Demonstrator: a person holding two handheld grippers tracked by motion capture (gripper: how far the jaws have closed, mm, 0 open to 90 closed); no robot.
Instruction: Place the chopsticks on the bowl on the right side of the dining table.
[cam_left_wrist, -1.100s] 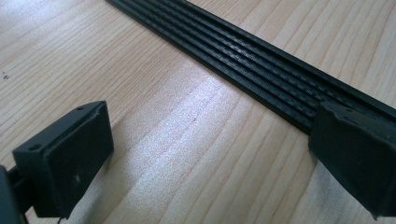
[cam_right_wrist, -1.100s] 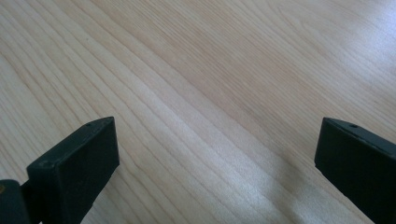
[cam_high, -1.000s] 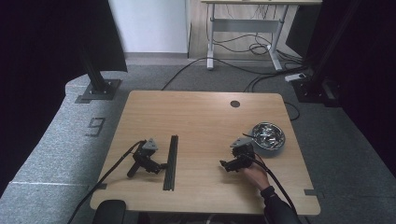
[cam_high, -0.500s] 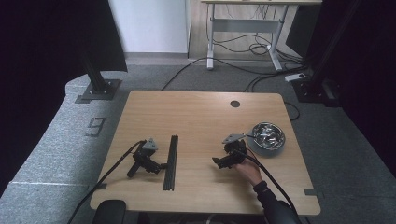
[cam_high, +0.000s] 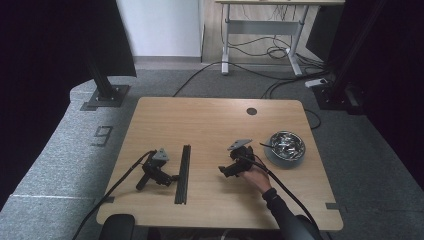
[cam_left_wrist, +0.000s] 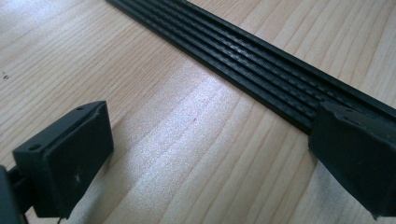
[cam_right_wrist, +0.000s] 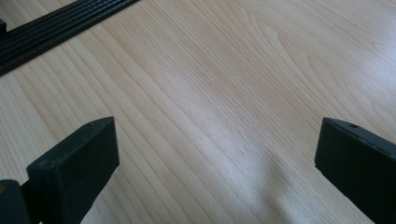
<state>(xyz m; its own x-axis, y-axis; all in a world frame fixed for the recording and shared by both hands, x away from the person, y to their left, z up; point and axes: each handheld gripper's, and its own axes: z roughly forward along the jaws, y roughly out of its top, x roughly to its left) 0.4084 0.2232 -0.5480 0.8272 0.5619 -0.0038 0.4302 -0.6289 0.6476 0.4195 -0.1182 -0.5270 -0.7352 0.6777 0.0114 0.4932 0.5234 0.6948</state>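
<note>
Both grippers' jaws gape wide, holding nothing.

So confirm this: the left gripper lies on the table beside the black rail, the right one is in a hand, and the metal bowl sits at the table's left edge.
Not quite. The metal bowl sits near the table's right edge, as the high view shows. The rest holds: the left gripper lies beside the black rail, and a hand holds the right gripper.

The bench (cam_high: 210, 120) is pale wood with a smooth, faintly glossy grain. The black strip (cam_left_wrist: 261, 60) looks like matt ribbed plastic. The bowl (cam_high: 285, 148) is shiny metal. The floor (cam_high: 55, 150) looks like rough grey carpet.
</note>
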